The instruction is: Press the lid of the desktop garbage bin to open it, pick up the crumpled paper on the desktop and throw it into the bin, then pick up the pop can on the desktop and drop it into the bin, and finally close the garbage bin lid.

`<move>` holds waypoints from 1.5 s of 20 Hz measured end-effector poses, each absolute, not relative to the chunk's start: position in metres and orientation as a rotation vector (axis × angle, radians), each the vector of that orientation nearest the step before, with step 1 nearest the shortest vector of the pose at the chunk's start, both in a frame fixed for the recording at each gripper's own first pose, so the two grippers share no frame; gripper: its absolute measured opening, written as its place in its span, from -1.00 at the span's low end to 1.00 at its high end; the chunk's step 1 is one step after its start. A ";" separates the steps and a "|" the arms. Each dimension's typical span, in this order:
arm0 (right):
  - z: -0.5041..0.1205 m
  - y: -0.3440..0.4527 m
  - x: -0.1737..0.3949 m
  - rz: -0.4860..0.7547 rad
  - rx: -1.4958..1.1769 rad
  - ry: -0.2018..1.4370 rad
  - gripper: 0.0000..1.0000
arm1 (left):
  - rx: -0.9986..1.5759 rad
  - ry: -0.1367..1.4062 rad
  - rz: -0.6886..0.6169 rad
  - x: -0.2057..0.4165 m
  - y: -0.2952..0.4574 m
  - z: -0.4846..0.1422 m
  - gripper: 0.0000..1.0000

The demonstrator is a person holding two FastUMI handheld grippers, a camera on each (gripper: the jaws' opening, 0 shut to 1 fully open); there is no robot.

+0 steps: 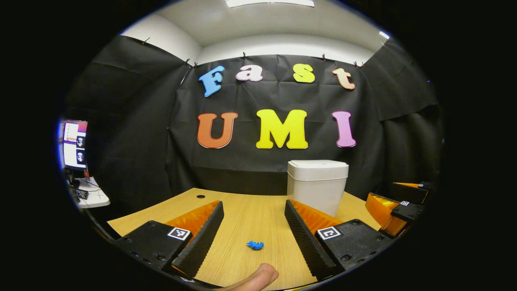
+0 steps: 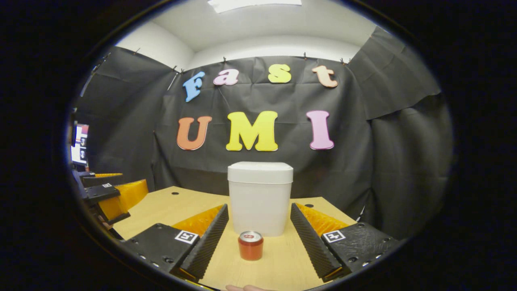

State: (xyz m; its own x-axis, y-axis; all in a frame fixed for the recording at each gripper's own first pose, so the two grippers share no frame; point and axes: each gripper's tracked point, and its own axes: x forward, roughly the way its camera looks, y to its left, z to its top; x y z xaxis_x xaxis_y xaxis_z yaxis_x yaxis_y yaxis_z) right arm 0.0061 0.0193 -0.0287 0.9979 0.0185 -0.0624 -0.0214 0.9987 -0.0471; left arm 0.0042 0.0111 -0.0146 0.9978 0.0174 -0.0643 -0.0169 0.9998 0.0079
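Left gripper view: the left tongs (image 1: 253, 226) stand wide apart with nothing between the jaws, poised above the wooden worktop (image 1: 242, 210). The crumpled paper (image 1: 255, 245), a small blue wad, lies on the worktop in the gap between the two jaws, nearer the camera than their tips and touching neither. A fingertip (image 1: 258, 279) shows at the bottom edge, just below the paper. The white desktop garbage bin (image 1: 317, 186) stands upright toward the back of the worktop, right of centre, lid down; the right-hand jaw overlaps its base in this view. A monitor (image 1: 74, 143) sits on a side table at far left. Right gripper view: the right tongs (image 2: 259, 226) are likewise spread open and empty. The pop can (image 2: 250, 245), red with a silver top, stands upright on the worktop between the jaws, clear of both, just in front of the bin (image 2: 260, 198). The bin is centred here, lid closed. The left tongs (image 2: 115, 194) appear at the left margin, well apart from the can; whether they touch the worktop cannot be told.
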 end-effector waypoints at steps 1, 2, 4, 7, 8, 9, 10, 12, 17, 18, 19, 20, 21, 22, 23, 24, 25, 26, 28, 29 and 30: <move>-0.028 0.020 0.005 0.026 -0.046 0.056 0.92 | 0.017 0.062 0.029 0.004 0.015 -0.015 0.95; -0.026 0.020 0.005 0.028 -0.044 0.050 0.92 | 0.024 0.065 0.041 0.003 0.018 -0.016 0.95; -0.026 0.021 0.005 0.028 -0.041 0.047 0.92 | 0.021 0.070 0.034 0.006 0.016 -0.019 0.96; -0.026 0.026 0.009 0.033 -0.048 0.049 0.96 | 0.012 0.087 0.026 0.008 0.015 -0.024 0.95; -0.026 0.027 0.011 0.032 -0.054 0.048 0.92 | 0.014 0.091 0.028 0.009 0.016 -0.024 0.96; -0.027 0.027 0.014 0.028 -0.060 0.050 0.91 | 0.019 0.095 0.026 0.009 0.016 -0.024 0.95; -0.029 0.029 0.017 0.029 -0.065 0.060 0.91 | 0.024 0.096 0.022 0.010 0.015 -0.024 0.95; -0.031 0.035 0.024 0.043 -0.073 0.073 0.91 | 0.022 0.100 0.025 0.011 0.018 -0.027 0.95; -0.004 0.049 0.054 0.052 -0.076 0.020 0.94 | 0.013 0.125 0.041 0.013 0.026 -0.032 0.95; 0.001 0.052 0.061 0.052 -0.080 0.012 0.93 | 0.011 0.128 0.041 0.014 0.028 -0.032 0.95; 0.004 0.055 0.068 0.050 -0.089 0.004 0.94 | 0.008 0.130 0.037 0.016 0.028 -0.033 0.96; 0.010 0.057 0.075 0.041 -0.094 -0.012 0.94 | 0.004 0.133 0.036 0.017 0.028 -0.034 0.95; 0.013 0.058 0.082 0.034 -0.096 -0.018 0.80 | 0.001 0.138 0.036 0.017 0.029 -0.035 0.96; 0.015 0.062 0.089 0.039 -0.093 -0.025 0.72 | 0.003 0.140 0.038 0.018 0.031 -0.036 0.96; 0.014 0.061 0.095 0.028 -0.092 -0.029 0.70 | 0.005 0.140 0.040 0.018 0.032 -0.036 0.96; 0.017 0.056 0.103 0.002 -0.088 -0.034 0.63 | 0.008 0.140 0.041 0.019 0.033 -0.036 0.96; 0.014 0.056 0.111 0.008 -0.088 -0.031 0.43 | 0.010 0.142 0.039 0.019 0.033 -0.038 0.96; 0.014 0.054 0.118 -0.003 -0.087 -0.033 0.35 | 0.011 0.148 0.035 0.020 0.032 -0.039 0.96; 0.017 0.054 0.132 -0.010 -0.085 -0.027 -0.12 | 0.011 0.162 0.029 0.022 0.033 -0.044 0.96; 0.015 0.055 0.140 0.002 -0.080 -0.017 -0.39 | 0.009 0.165 0.028 0.022 0.033 -0.045 0.96; 0.020 0.053 0.147 0.007 -0.073 -0.015 -0.65 | 0.009 0.167 0.027 0.023 0.033 -0.045 0.96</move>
